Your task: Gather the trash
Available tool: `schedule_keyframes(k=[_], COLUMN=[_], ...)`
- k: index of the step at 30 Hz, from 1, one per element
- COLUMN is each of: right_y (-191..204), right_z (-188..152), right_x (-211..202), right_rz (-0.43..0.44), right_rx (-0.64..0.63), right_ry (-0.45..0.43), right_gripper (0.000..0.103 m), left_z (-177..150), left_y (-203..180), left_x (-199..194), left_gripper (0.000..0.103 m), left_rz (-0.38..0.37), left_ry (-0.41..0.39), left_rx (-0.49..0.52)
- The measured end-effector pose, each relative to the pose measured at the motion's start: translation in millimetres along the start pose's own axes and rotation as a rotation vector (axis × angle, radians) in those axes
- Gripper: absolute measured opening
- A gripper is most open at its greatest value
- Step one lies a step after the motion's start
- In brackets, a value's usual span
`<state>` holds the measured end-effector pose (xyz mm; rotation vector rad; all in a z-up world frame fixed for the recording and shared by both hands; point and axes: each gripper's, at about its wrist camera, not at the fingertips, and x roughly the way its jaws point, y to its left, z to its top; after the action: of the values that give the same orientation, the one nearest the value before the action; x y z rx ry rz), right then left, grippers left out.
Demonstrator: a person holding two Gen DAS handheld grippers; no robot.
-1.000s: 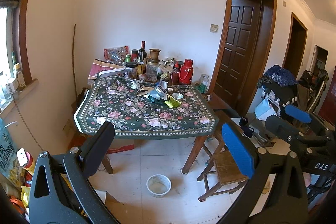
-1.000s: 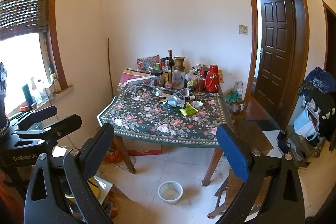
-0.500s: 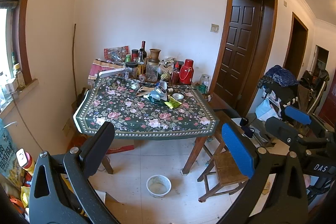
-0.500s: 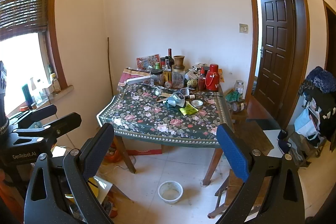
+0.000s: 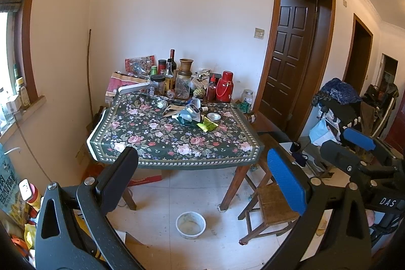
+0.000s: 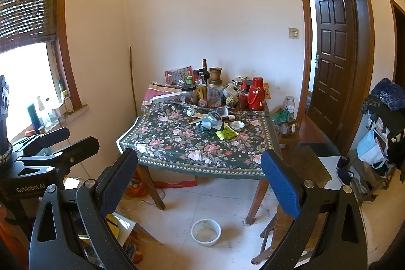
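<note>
trash: crumpled yellow-green wrapper (image 5: 207, 125) on floral table (image 5: 152, 143), beside round tin lid (image 5: 214, 116); well beyond my left gripper (image 5: 202, 176) and right gripper (image 6: 200, 173), both spread apart, empty.

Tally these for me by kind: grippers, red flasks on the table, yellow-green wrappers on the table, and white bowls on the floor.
Grippers: 2, the left gripper and the right gripper, both open
Red flasks: 1
Yellow-green wrappers: 1
White bowls: 1
Total: 5
</note>
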<state>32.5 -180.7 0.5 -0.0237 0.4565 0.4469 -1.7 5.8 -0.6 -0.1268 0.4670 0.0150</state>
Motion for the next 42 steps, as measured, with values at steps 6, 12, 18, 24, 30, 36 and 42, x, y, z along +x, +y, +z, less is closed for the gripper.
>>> schedule_keyframes(k=[6,12,18,24,30,36,42], right_y=[-6.1,-17.1,-35.5,-55.2,-71.5,-79.3,-77.5], right_z=[0.6,0.8,2.1,6.0,12.7,22.7,42.5], right_x=[1.2,0.6,2.2,13.9,40.8,83.6,137.9], right_rz=[0.007,0.007,0.007,0.004,-0.018,-0.055,-0.094], right_rx=[0.002,0.006,0.007,0.004,0.014,0.044,0.103], right_ry=[-0.004,-0.014,-0.018,-0.019,-0.008,0.013,0.046], right_gripper=[0.097,0.097,0.097,0.097,0.097,0.097,0.097], left_z=[3.3,4.7,5.2,15.0,31.4,52.8,88.0], left_y=[-11.0,-24.6,-38.4,-49.1,-48.4,-23.9,17.1], left_x=[9.2,19.7,30.6,49.9,89.0,148.3,210.3], left_gripper=[0.103,0.103,0.103,0.103,0.103,0.103,0.103], left_rz=[0.008,0.008,0.014,0.026,0.037,0.021,0.015], left_ry=[0.005,-0.001,-0.009,-0.013,-0.006,0.009,0.043], left_rx=[-0.001,0.000,-0.011,-0.011,0.014,0.011,0.019])
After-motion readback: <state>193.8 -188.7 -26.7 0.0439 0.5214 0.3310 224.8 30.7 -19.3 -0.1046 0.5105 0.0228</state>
